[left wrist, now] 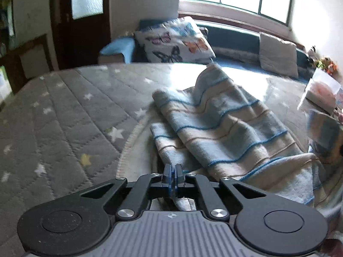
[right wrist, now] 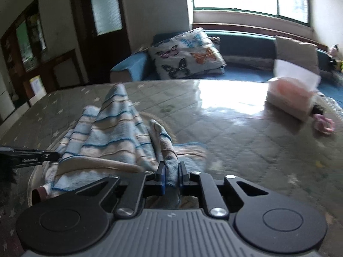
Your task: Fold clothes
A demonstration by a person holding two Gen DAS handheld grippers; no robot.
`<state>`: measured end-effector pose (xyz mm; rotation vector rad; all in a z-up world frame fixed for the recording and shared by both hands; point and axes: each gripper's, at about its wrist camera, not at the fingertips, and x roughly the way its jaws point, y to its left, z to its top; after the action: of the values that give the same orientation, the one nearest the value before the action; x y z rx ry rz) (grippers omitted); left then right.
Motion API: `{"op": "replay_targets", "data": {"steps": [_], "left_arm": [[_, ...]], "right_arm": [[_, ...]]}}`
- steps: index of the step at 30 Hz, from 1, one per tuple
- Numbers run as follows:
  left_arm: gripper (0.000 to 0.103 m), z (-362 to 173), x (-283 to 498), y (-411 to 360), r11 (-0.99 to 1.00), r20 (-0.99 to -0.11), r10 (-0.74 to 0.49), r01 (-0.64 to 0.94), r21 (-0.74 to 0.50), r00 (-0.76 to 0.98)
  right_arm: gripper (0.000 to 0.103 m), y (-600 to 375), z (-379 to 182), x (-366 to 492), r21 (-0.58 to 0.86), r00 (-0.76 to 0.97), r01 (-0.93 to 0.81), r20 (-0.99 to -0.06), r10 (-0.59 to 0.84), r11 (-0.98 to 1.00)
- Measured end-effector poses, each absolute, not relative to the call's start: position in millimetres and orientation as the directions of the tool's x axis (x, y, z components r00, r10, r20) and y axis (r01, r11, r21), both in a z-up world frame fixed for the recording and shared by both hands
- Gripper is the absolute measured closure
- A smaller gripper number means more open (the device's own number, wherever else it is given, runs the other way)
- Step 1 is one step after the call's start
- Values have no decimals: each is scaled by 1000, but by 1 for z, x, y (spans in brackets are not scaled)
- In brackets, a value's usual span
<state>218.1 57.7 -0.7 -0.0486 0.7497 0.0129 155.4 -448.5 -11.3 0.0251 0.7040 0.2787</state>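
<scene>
Left wrist view: my left gripper (left wrist: 173, 176) has its tongs pressed together on a near edge of the soft blue-and-beige striped fleece garment (left wrist: 225, 124). The garment lies bunched and ridged on the grey quilted star-print table cover (left wrist: 64, 117), running from my tongs toward the far right. The bite looks thin; I judge a sharp pull could slip the edge out.

Right wrist view: my right gripper (right wrist: 171, 172) is clamped on a thick rolled bunch of the same garment (right wrist: 115, 132), which peaks up to the left. The left gripper's dark body (right wrist: 30, 159) shows at the near left edge, touching the cloth. The risks I see: the bunched grab may hold several layers, so a fold would come out crooked. The pale tissue box (right wrist: 293, 96) and pink object (right wrist: 323, 124) sit far right; a wide swing could knock them.
</scene>
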Motion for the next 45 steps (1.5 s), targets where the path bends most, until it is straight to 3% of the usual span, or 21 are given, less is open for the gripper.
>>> {"op": "replay_targets", "data": {"steps": [10, 22, 26, 29, 35, 45], "left_arm": [[101, 58, 137, 89, 987, -600, 64, -138, -79, 797], [101, 42, 34, 148, 964, -741, 153, -263, -33, 654], [97, 41, 26, 154, 965, -761, 156, -262, -19, 629], [97, 47, 27, 157, 963, -748, 195, -270, 22, 634], [83, 59, 22, 166, 957, -711, 230, -289, 39, 665], [81, 42, 70, 160, 974, -730, 166, -228, 15, 662]], "right_arm": [[94, -511, -8, 100, 195, 756, -111, -620, 210, 974], [97, -540, -27, 42, 211, 699, -55, -690, 188, 976], [83, -540, -16, 36, 161, 724, -41, -676, 140, 986], [82, -543, -5, 37, 129, 743, -38, -660, 115, 991], [79, -522, 4, 62, 79, 735, -130, -661, 150, 988], [79, -431, 7, 134, 80, 646, -387, -688, 332, 919]]}}
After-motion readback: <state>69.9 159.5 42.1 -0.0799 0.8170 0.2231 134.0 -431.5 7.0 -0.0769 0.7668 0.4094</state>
